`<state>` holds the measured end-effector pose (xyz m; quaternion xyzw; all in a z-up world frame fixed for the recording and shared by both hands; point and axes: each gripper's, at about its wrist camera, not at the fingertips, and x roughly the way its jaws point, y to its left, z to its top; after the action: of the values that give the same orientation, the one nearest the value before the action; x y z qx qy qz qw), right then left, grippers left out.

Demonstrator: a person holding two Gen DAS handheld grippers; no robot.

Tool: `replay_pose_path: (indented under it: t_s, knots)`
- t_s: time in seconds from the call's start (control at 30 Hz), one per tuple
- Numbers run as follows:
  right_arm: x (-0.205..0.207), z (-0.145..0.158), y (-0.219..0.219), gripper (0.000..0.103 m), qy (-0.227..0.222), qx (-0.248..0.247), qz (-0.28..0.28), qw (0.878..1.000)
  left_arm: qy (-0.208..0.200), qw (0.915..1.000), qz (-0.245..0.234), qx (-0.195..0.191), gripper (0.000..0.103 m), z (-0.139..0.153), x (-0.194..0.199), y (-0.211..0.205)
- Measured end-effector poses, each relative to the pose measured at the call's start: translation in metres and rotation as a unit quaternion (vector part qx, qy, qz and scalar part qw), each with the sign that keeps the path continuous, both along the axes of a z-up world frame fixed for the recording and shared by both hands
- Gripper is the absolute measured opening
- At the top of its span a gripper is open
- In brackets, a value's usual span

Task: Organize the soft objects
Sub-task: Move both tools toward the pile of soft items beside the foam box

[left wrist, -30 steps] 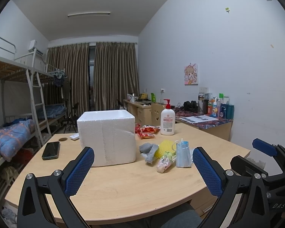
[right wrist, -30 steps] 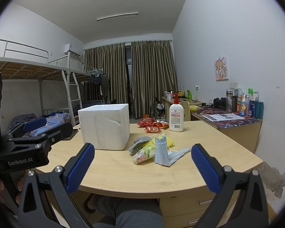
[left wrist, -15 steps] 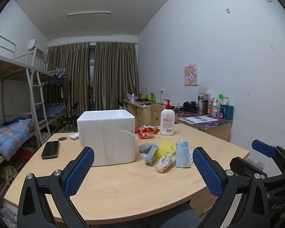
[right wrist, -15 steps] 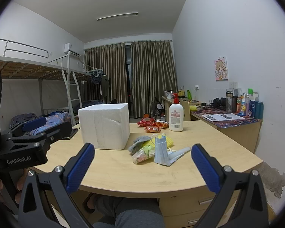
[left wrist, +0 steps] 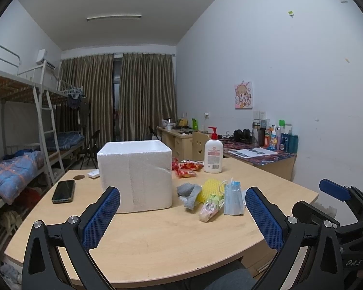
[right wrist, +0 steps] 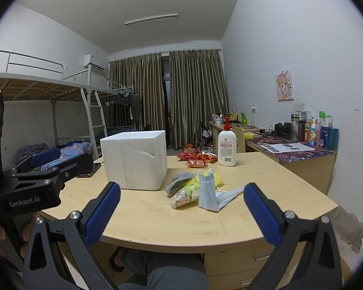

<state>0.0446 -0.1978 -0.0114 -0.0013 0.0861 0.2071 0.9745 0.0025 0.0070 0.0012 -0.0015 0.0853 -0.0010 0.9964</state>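
A white foam box [left wrist: 134,175] [right wrist: 135,159] stands on the wooden table [left wrist: 169,236]. To its right lies a small pile: a grey sock [left wrist: 188,193] [right wrist: 177,181], a yellow sponge [left wrist: 211,188] [right wrist: 217,180], a blue face mask [left wrist: 233,199] [right wrist: 207,193] and a small floral pouch [left wrist: 208,209] [right wrist: 182,197]. My left gripper [left wrist: 182,213] is open and empty above the table's near edge. My right gripper [right wrist: 181,213] is open and empty, short of the table's front edge.
A black phone [left wrist: 63,191] lies left of the box. A white pump bottle [left wrist: 213,154] [right wrist: 227,148] and red snack packets [left wrist: 187,168] [right wrist: 197,158] sit behind the pile. A cluttered desk [right wrist: 295,148] stands at the right wall, bunk beds [left wrist: 19,164] on the left.
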Motion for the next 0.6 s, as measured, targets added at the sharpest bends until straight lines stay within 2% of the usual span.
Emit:
replay_pose_path:
  t_s: [0.27, 0.6]
  knots:
    - [0.006, 0.003, -0.003, 0.103, 0.007, 0.004, -0.006, 1.000, 0.000, 1.0000, -0.008, 0.002, 0.103, 0.002, 0.004, -0.002]
    - [0.034, -0.002, -0.005, 0.103, 0.034, -0.003, -0.011, 0.999, 0.032, 0.9992, -0.023, 0.000, 0.103, -0.007, 0.041, -0.004]
